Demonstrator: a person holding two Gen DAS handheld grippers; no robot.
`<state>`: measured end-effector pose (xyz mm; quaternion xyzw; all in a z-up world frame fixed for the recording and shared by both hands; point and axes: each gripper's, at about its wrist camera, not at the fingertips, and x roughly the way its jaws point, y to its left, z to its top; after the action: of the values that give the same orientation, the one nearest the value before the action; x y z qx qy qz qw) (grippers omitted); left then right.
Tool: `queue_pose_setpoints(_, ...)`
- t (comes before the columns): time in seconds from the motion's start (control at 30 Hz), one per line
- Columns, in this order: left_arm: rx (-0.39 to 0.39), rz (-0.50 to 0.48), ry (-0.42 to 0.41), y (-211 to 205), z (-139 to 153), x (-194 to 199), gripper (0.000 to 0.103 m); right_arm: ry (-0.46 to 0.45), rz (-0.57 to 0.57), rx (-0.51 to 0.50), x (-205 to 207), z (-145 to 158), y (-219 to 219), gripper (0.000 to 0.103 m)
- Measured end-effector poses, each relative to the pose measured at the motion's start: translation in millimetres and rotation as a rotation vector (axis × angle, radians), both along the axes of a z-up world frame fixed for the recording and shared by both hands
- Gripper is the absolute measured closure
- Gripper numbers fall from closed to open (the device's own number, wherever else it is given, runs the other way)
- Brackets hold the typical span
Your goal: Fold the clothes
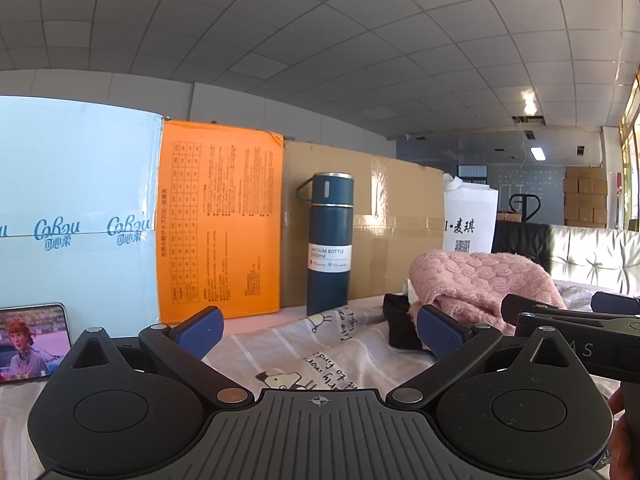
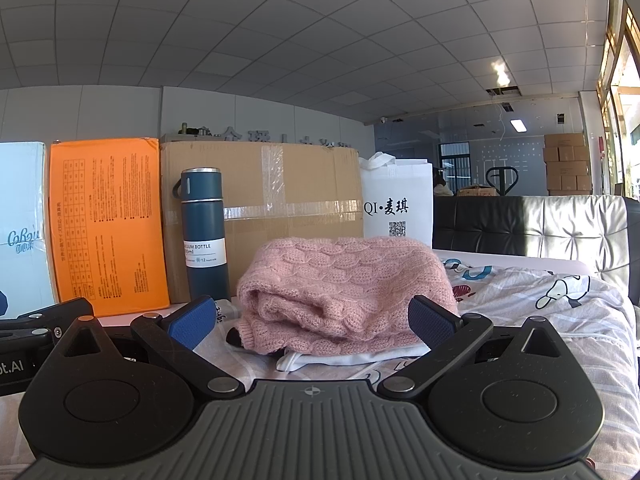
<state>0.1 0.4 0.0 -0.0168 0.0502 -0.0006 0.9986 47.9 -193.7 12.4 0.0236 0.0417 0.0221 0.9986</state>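
Both grippers' fingers [image 2: 434, 322] gape wide, empty; pink sweater [image 2: 344, 292] lies ahead, vacuum bottle [image 2: 203, 232] beside boxes [image 2: 260, 200].

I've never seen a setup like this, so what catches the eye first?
A folded pink cable-knit sweater lies on the cartoon-print bedsheet, straight ahead of the open right claw. Behind it, a tall dark-blue vacuum bottle stands upright before a brown cardboard box.

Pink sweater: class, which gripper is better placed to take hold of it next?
Probably the right gripper: open, sweater straight ahead. From the left gripper it lies off to the side.
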Motion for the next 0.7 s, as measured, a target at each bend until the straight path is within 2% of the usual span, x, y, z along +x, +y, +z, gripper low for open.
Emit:
queue_pose_setpoints(0.2,-0.007,0.015,0.010,1.7,-1.5,2.0,0.000,0.010,0.001,0.003,4.0,0.5,-1.5,0.000)
queue_pose_setpoints(0.3,-0.007,0.024,0.027,1.2,-2.0,3.8,0.000,0.071,0.002,-0.005,8.9,-1.5,2.8,0.000)
queue_pose_setpoints(0.4,0.005,0.050,0.086,1.1,-2.3,10.0,0.000,0.178,0.013,-0.027,20.5,-3.9,3.5,0.000)
queue_pose_setpoints(0.63,-0.011,0.095,0.225,7.3,-8.0,23.7,0.000,0.531,0.016,-0.127,65.1,-32.6,15.9,0.000)
queue_pose_setpoints(0.7,-0.013,0.095,0.239,8.0,-9.3,24.8,0.000,0.532,0.015,-0.116,63.8,-35.4,13.6,0.000)
